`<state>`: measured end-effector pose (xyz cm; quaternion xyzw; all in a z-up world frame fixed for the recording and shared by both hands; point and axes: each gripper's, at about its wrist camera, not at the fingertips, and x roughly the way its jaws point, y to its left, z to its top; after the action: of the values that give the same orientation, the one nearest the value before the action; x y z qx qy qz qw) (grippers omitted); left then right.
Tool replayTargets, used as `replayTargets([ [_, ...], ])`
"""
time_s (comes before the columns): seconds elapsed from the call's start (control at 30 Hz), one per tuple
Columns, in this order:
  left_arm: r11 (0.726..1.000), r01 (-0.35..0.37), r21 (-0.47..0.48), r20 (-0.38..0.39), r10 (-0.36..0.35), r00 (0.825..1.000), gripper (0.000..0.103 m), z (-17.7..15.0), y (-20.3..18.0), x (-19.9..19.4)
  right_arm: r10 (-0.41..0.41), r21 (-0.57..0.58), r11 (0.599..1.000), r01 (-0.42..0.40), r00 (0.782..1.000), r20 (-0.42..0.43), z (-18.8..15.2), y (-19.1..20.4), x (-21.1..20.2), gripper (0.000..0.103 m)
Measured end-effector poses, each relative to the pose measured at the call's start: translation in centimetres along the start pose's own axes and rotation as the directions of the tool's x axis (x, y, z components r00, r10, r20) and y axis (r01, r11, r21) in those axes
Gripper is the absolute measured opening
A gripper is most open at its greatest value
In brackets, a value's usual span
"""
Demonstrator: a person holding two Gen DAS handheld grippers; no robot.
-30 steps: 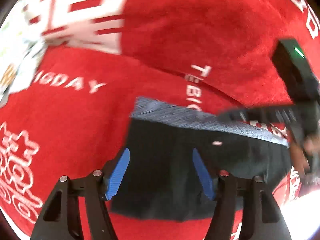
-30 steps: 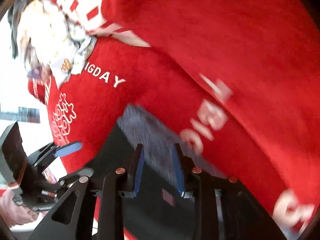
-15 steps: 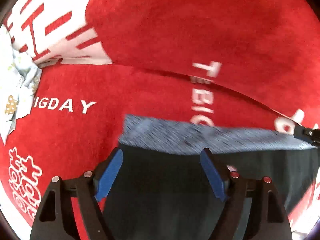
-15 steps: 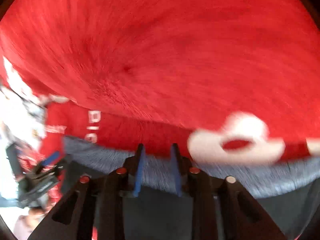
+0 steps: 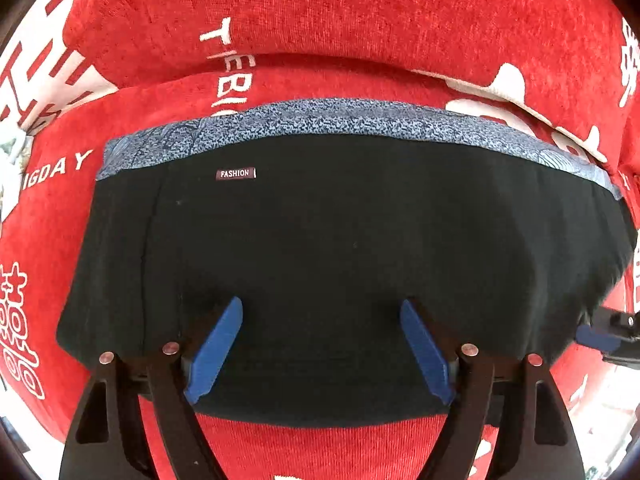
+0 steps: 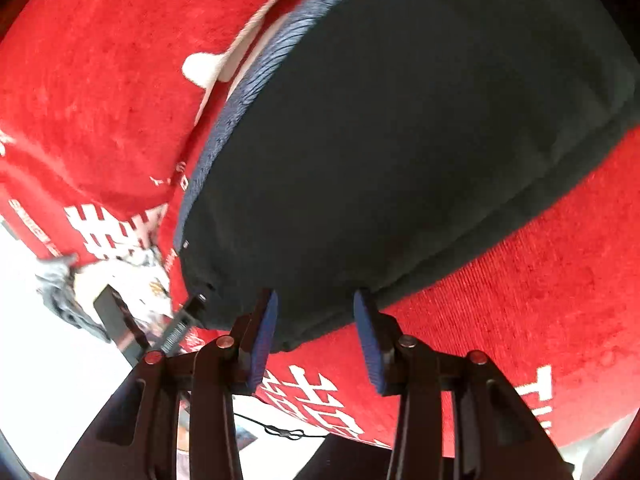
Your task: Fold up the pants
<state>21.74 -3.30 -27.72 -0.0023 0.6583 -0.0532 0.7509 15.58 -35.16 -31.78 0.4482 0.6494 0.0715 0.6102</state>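
Both grippers have let go and drawn back; the pants now lie folded flat on the red cover.
Left gripper hangs above the near fold with jaws spread wide, holding nothing. Right gripper sits at the pants' corner, jaws parted and empty. A blue-grey waistband runs along the far edge, with a "FASHION" label below it.
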Motion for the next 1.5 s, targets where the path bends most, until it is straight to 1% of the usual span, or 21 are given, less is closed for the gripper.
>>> replayTargets([
  [0.1,0.999,0.022,-0.024,-0.009,-0.022,1.000,0.081,0.3,0.3,0.0,0.039,0.025,0.999,-0.039,0.999,0.006,0.2,-0.4,0.4,0.044],
  [0.27,1.000,-0.010,0.004,-0.009,0.010,1.000,0.081,0.6,-0.4,0.1,0.064,0.064,0.996,-0.065,0.998,0.019,1.1,-0.6,0.5,0.040],
  [0.3,1.000,-0.012,0.011,-0.009,0.012,1.000,0.081,0.6,-0.4,0.2,0.056,0.074,0.996,-0.057,0.998,0.019,1.1,-0.3,0.9,0.012],
  [0.33,1.000,-0.010,0.013,-0.010,0.010,1.000,0.081,0.7,-0.4,0.3,0.042,0.066,0.997,-0.044,0.999,0.022,1.3,0.1,1.0,0.002],
  [0.37,1.000,-0.007,0.014,-0.008,0.007,1.000,0.081,-0.3,-0.6,0.1,0.025,0.044,0.999,-0.026,0.999,0.030,1.2,0.4,0.7,0.001],
  [0.43,1.000,-0.006,0.023,-0.001,0.006,1.000,0.081,-0.4,-0.6,0.2,0.005,-0.011,1.000,-0.004,0.998,0.068,0.9,1.0,-0.6,0.000],
  [0.53,0.998,-0.038,0.055,0.006,0.037,0.999,0.081,-0.7,-1.2,0.3,-0.103,-0.014,0.994,0.105,0.991,0.088,0.4,-1.0,-1.5,0.000],
  [0.63,0.999,-0.024,0.027,-0.021,0.025,0.999,0.081,-0.5,-1.5,-0.2,0.031,0.058,0.998,-0.036,0.996,0.085,-0.3,-3.7,-2.8,0.006],
  [0.67,1.000,-0.002,0.014,-0.019,0.002,1.000,0.081,-0.4,-1.7,-0.5,0.039,0.052,0.998,-0.045,0.994,0.105,-0.2,-3.7,-3.6,0.009],
  [0.73,1.000,0.028,0.005,-0.009,-0.028,1.000,0.081,-0.2,-2.4,-1.2,0.077,0.043,0.996,-0.083,0.987,0.138,0.3,-3.7,-4.8,0.024],
  [0.77,0.999,0.028,0.022,0.000,-0.028,1.000,0.081,-0.2,-3.3,-1.3,0.087,0.047,0.994,-0.094,0.985,0.146,0.7,-3.7,-5.0,0.046],
  [0.8,0.999,0.021,0.030,0.001,-0.021,1.000,0.081,-0.1,-3.8,-1.2,0.080,0.053,0.995,-0.088,0.985,0.150,1.3,-3.7,-5.0,0.053],
  [0.9,1.000,0.020,0.018,-0.033,-0.019,0.999,0.081,-0.3,-4.7,0.4,0.061,0.067,0.995,-0.071,0.987,0.146,2.3,-4.0,-4.3,0.053],
  [0.97,0.999,-0.006,0.050,-0.015,0.007,1.000,0.081,-0.6,-5.1,0.9,0.035,0.093,0.994,-0.048,0.990,0.138,2.6,-4.5,-3.7,0.053],
  [1.13,0.998,0.022,0.053,-0.023,-0.021,1.000,0.081,-0.9,-4.9,1.2,0.062,0.174,0.981,-0.091,0.984,0.165,2.8,-5.4,-3.3,0.048],
  [1.2,0.998,0.031,0.059,-0.032,-0.029,0.999,0.081,-0.8,-4.9,1.2,0.022,0.158,0.986,-0.047,0.988,0.153,3.4,-4.5,-3.0,0.007],
  [1.27,0.996,0.028,0.082,-0.030,-0.025,0.999,0.081,-1.0,-4.9,1.1,0.051,0.113,0.991,-0.071,0.984,0.172,3.4,-3.6,-3.8,0.007],
  [1.33,0.994,0.012,0.109,-0.018,-0.010,1.000,0.081,-0.7,-4.4,1.1,0.014,0.037,0.999,-0.021,0.984,0.179,2.6,-2.8,-4.7,0.007],
  [1.43,0.991,-0.022,0.135,-0.022,0.026,0.999,0.081,-1.1,-4.8,1.0,-0.061,0.043,0.997,0.056,0.991,0.119,1.9,-4.6,-3.0,0.008],
  [1.47,0.992,-0.022,0.124,-0.038,0.027,0.999,0.081,-0.9,-4.8,0.9,-0.035,0.054,0.998,0.028,0.992,0.121,1.8,-5.2,-3.0,0.009],
  [1.5,0.993,-0.019,0.119,-0.045,0.025,0.999,0.081,-0.8,-4.8,0.6,-0.031,0.055,0.998,0.024,0.991,0.129,1.7,-5.4,-3.5,0.016],
])
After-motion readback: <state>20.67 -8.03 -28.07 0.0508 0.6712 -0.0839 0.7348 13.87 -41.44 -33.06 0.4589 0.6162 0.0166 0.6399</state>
